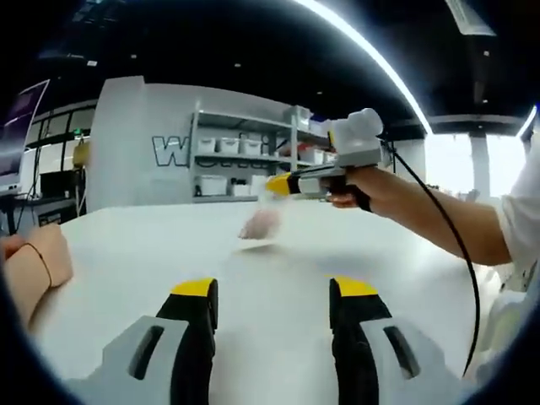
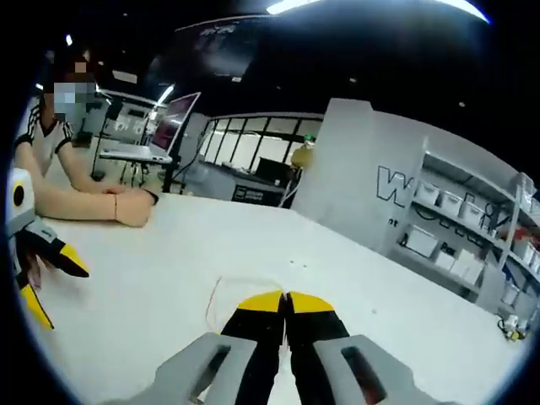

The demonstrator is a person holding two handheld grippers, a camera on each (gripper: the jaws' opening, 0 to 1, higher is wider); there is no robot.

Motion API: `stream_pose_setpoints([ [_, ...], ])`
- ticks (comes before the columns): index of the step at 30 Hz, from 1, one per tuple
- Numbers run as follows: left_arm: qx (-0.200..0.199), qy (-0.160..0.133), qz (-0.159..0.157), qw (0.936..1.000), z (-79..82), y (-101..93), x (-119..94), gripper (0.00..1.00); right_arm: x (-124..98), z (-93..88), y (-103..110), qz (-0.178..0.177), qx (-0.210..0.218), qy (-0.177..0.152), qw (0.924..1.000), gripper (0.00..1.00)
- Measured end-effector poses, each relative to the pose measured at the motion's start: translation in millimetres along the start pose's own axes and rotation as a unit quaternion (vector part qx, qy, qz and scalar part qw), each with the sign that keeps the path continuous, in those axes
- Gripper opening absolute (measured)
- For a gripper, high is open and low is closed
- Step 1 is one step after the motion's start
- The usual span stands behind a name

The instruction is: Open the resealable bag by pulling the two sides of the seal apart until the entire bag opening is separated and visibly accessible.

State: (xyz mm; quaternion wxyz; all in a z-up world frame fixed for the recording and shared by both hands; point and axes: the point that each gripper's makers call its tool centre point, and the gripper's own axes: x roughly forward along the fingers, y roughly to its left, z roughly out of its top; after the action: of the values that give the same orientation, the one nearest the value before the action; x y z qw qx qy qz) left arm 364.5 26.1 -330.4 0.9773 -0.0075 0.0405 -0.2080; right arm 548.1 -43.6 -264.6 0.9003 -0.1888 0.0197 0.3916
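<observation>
A clear resealable bag (image 1: 260, 224), blurred, hangs just above the white table (image 1: 126, 253) from my right gripper (image 1: 274, 184), which a hand holds in from the right. In the right gripper view my right gripper (image 2: 285, 297) is shut on the bag (image 2: 226, 295); only a faint outline with a reddish seal line shows left of the tips. My left gripper (image 1: 274, 287) stands open low over the table, short of the bag, nothing between its jaws. From the right gripper view, the left gripper (image 2: 57, 288) is at the far left edge, open.
A seated person rests folded arms (image 2: 110, 202) on the table's far-left side, and a forearm (image 1: 34, 266) shows at the left edge. Shelves with white bins (image 1: 228, 160) and a grey wall stand behind the table. A laptop (image 2: 135, 152) sits on a desk beyond.
</observation>
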Motion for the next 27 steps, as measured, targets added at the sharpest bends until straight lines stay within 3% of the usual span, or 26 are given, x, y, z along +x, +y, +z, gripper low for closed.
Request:
stream_pose_setpoints([
  [13, 0.0, 0.004, -0.001, 1.0, -2.2, -0.1, 0, 0.52, 42, -9.6, -30, -0.015, 0.016, 0.027, 0.9994, 0.0],
  [22, 0.002, 0.007, 0.001, 1.0, -3.7, 0.4, 1, 0.52, 77, -14.6, -64, -0.046, 0.021, 0.039, 0.998, 0.0],
  [27, 0.002, 0.008, 0.001, 1.0, -3.9, 0.2, 2, 0.52, 80, -23.8, -56, -0.049, 0.02, 0.048, 0.9975, 0.0],
])
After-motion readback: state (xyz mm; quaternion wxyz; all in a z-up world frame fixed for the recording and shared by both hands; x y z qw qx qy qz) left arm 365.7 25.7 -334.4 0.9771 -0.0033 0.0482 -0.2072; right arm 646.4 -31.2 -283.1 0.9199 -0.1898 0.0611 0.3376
